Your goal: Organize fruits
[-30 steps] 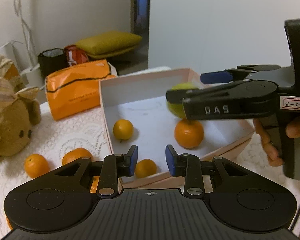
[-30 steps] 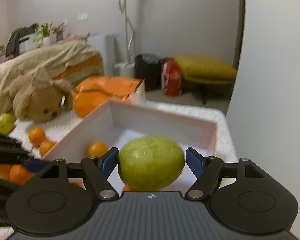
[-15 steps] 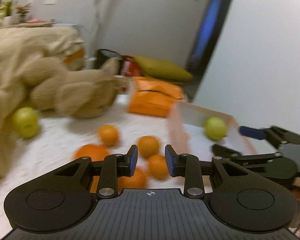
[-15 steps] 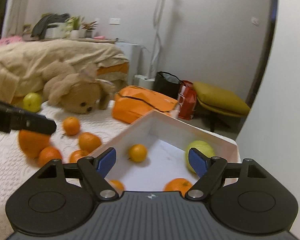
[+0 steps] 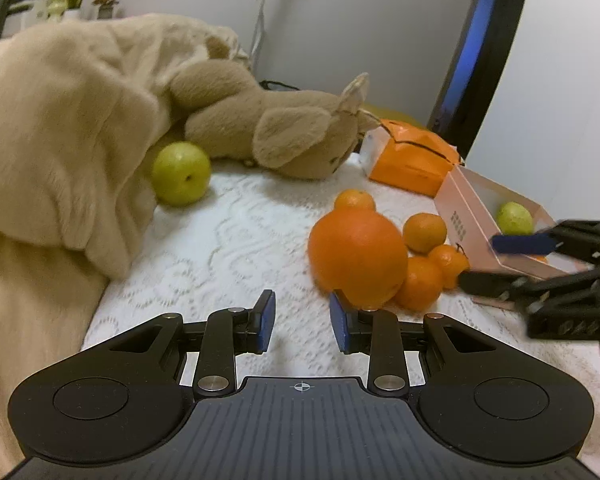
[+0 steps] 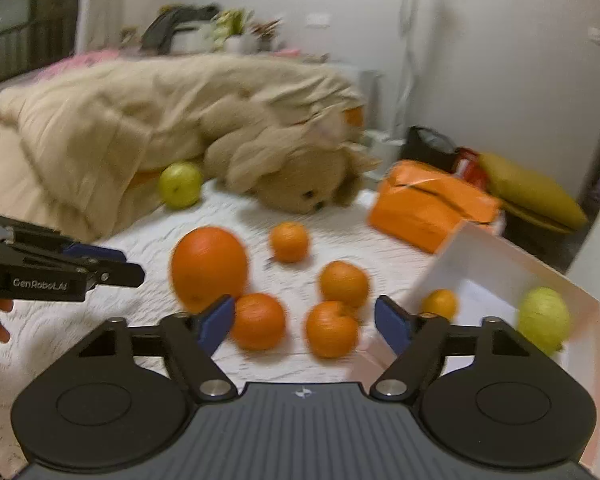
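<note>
White lace bedding (image 5: 228, 248) covers the bed that carries the fruit, in a bedroom with pale walls, a beige blanket (image 5: 60, 128) heaped behind and a stuffed bear (image 6: 300, 184) lying face down at its edge. Taking the big orange (image 5: 358, 256) as the landmark: four small oranges (image 6: 256, 322) cluster just beside it, loose on the lace, probably waiting their turn. Beyond them to the right stands the white box (image 6: 480, 256), already holding a green fruit (image 6: 544, 320) and at least one small orange, so the box looks like the collecting place. Well off to the left of the big orange, a second green fruit (image 5: 181, 179) rests against the blanket. Left claw (image 5: 302, 326) is released, empty, jaws only narrowly apart, just short of the big orange. Right claw (image 6: 304, 322) is spread wide, empty, over the small oranges; that view is blurred
</note>
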Demonstrator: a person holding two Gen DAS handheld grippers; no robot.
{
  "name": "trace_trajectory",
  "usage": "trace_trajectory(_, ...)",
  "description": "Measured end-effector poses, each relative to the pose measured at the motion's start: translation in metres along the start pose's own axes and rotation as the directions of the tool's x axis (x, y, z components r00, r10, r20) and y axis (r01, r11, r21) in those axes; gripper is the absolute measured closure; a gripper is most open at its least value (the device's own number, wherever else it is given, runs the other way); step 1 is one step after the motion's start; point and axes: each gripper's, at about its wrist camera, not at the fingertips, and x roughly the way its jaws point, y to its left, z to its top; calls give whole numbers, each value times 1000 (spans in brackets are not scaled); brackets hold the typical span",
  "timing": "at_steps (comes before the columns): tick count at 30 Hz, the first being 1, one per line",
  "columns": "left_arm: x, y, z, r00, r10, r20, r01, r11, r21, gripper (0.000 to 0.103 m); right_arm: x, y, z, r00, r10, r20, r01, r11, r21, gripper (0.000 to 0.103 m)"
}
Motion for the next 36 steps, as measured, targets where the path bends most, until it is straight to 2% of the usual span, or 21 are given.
trace_trajectory(1,0,4,-2,1000,-5,-1,5,1000,-9,70,5,7,1,1000,16,-21,-16,999,-35,49)
trace_trajectory(3,0,8,-3,1000,-12,-4,12,1000,-21,70,16,23,-1,998,12,-56,-19,993,-118,54)
trace_trajectory(6,1,14,-3,1000,-28,5,28,999,-41,70,32,41,-5,997,-44,-56,31,977,-209,54)
trace_trajectory(10,0,14,-3,999,-42,7,42,998,-50,70,52,48,-8,995,-75,-59,58,966,-252,53)
trace_trajectory(13,0,10,-3,999,-46,2,46,998,-38,70,62,49,-9,995,-56,-85,33,968,-247,53)
trace_trajectory(15,0,6,-3,999,-45,-2,45,999,-26,70,63,49,-11,994,-64,-92,40,969,-244,58)
trace_trajectory(17,0,1,-2,999,-44,-6,44,999,-14,70,58,48,-12,994,-58,-90,36,974,-222,59)
trace_trajectory(20,0,-13,0,998,-57,-9,57,998,24,70,35,41,-19,997,-4,-79,-9,986,-168,60)
trace_trajectory(26,2,-57,4,995,-101,-6,101,987,124,70,-15,13,-50,998,-39,-51,34,994,-101,60)
trace_trajectory(29,11,-78,4,991,-133,-27,136,979,152,70,-29,1,-71,996,-77,-47,72,993,-89,59)
trace_trajectory(30,15,-85,3,989,-143,-39,147,976,158,70,-32,-1,-78,995,-88,-44,84,993,-88,59)
trace_trajectory(32,20,-95,3,988,-144,-55,152,974,170,70,-35,-5,-91,995,-86,-42,83,993,-80,51)
trace_trajectory(34,24,-106,2,990,-128,-61,138,970,198,70,-41,-8,-104,996,-87,-3,86,994,-66,36)
trace_trajectory(36,28,-114,2,991,-119,-62,130,966,224,70,-49,-8,-116,995,-85,50,88,993,-77,34)
